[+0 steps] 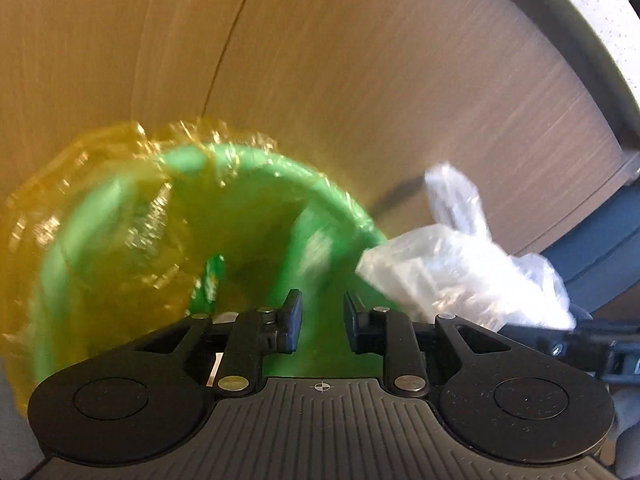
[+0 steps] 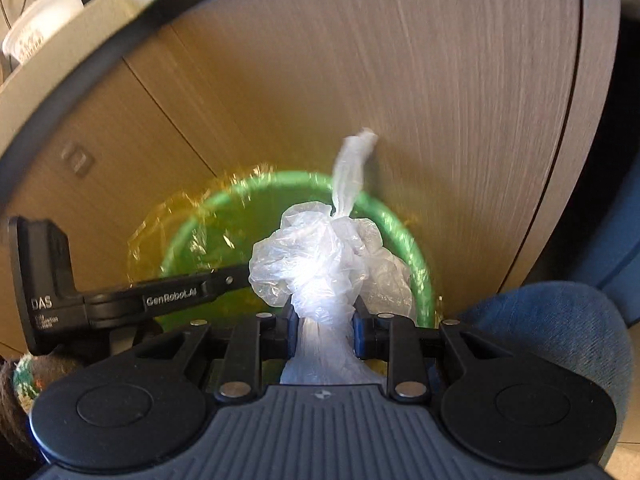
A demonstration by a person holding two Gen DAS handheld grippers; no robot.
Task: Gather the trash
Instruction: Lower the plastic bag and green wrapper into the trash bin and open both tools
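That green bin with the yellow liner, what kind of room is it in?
Probably a kitchen or office pantry: the green plastic bin stands against wood-grain cabinet doors under a pale speckled countertop, where a white plastic tub sits.

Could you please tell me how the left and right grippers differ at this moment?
The left gripper has its jaws apart with nothing between them, while the right gripper is shut on a crumpled clear plastic bag. The left sits nearer the yellow liner side of the green bin; the right is at the opposite side. Both point down toward the bin.
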